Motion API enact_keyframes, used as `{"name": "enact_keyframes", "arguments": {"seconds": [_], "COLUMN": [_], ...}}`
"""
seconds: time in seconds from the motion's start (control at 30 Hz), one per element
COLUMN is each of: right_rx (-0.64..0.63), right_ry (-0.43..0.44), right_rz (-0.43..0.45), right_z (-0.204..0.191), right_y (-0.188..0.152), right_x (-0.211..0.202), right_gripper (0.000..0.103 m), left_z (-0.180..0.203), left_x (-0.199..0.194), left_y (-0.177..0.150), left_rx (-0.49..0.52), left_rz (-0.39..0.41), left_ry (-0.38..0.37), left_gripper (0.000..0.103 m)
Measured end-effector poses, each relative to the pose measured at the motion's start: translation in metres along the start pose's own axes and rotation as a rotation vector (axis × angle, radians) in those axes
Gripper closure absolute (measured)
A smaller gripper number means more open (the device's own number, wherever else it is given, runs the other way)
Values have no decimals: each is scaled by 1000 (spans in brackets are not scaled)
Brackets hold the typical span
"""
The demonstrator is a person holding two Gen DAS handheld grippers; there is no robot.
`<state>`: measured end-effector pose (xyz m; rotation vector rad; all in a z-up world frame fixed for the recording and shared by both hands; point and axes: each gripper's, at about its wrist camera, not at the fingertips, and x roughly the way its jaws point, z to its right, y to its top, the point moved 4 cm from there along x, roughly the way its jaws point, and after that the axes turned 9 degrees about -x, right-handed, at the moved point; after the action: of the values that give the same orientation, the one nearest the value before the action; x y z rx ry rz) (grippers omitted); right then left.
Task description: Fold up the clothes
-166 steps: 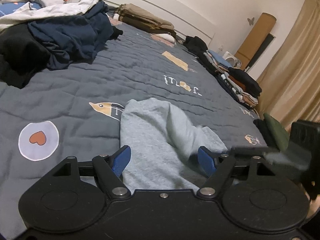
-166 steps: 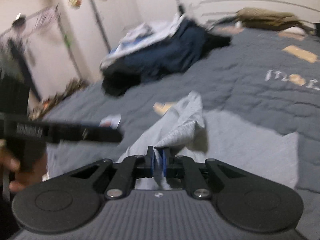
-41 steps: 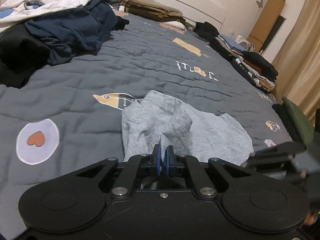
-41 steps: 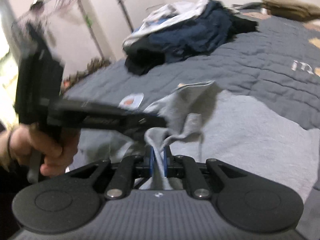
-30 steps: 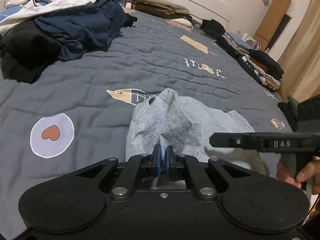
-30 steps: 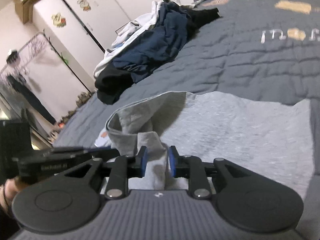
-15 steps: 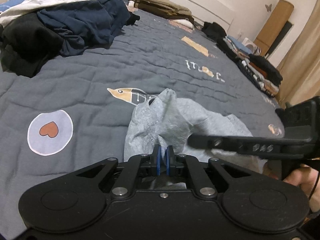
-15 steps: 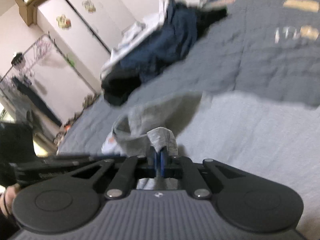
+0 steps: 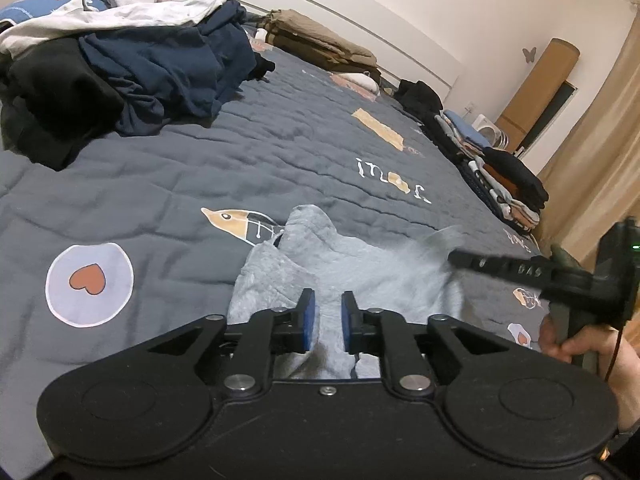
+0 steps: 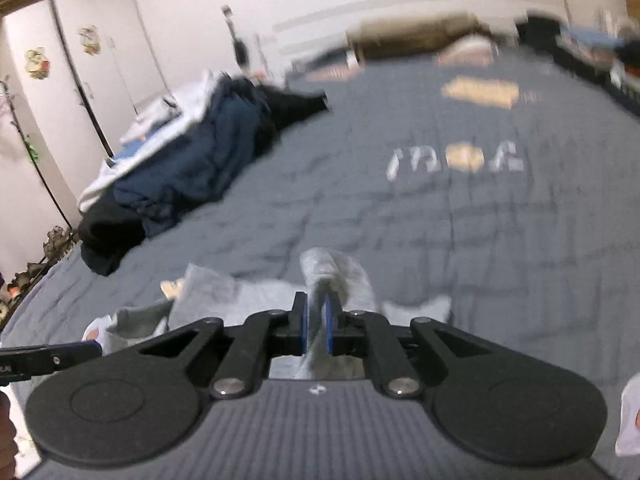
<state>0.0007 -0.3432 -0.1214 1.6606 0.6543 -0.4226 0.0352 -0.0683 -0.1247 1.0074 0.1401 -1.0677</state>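
A grey garment (image 9: 360,264) lies crumpled on the dark grey quilt (image 9: 280,140), close in front of me. My left gripper (image 9: 327,312) hovers over its near edge. Its jaws are opening, and grey cloth shows in the gap without either pad pressing it. My right gripper (image 10: 316,320) has a raised fold of the same garment (image 10: 336,272) pinched between its blue pads, though its jaws are easing open. In the left wrist view the right gripper (image 9: 456,258) reaches in from the right, held by a hand (image 9: 576,348). The right wrist view is blurred.
A heap of unfolded navy, black and white clothes (image 9: 140,64) fills the far left of the bed. Folded stacks (image 9: 504,176) line the right edge, and tan folded items (image 9: 320,40) lie by the headboard. White wardrobe doors (image 10: 80,80) stand to the left.
My left jaws have parted and let the raised fold drop. The right gripper re-closed on a fold, rose and swung towards the headboard.
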Motion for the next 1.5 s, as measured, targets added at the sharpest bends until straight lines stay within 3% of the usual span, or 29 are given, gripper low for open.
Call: {"name": "enact_keyframes", "arguments": {"seconds": [0.07,0.13,0.2,0.23,0.4,0.47,0.63,0.77,0.9,1.03,1.17,1.27,1.33,1.5], "right_rx": [69,93,92,93,133,107,100,146,259,241,163,205,206,191], "right_ry": [24,-7,-37,-41,56,34,26,38,63,-5,-98,-71,-54,-13], "right_rz": [16,62,67,64,-22,-71,-98,-74,-3,-1,-60,-91,-55,-43], "right_z": [15,27,35,39,41,36,32,34,47,56,63,68,66,49], "right_y": [4,3,1,0,-16,-23,-32,-28,-11,-5,-21,-27,-25,-35], "right_x": [-7,-19,-18,-15,16,27,44,40,14,-5,13,12,-4,-41], "right_gripper": [91,83,67,66,66,66,65,94,97,97,93,93,92,73], "left_z": [3,7,13,15,20,19,18,17,17,17,18,20,22,34], "left_x": [0,0,2,2,5,4,5,6,6,7,7,4,3,1], "left_y": [-1,-3,-6,-7,-11,-10,-11,-9,-6,-6,-8,-7,-7,-11], "left_rx": [11,26,48,54,64,63,62,59,54,48,55,54,53,71], "left_rz": [-6,-17,-27,-31,-37,-37,-39,-38,-30,-30,-36,-31,-31,-54], "left_ry": [-23,-53,-71,-75,-88,-91,-85,-77,-78,-74,-73,-82,-91,-136], "left_gripper": [83,80,78,78,78,78,78,77,77,77,77,77,77,71]}}
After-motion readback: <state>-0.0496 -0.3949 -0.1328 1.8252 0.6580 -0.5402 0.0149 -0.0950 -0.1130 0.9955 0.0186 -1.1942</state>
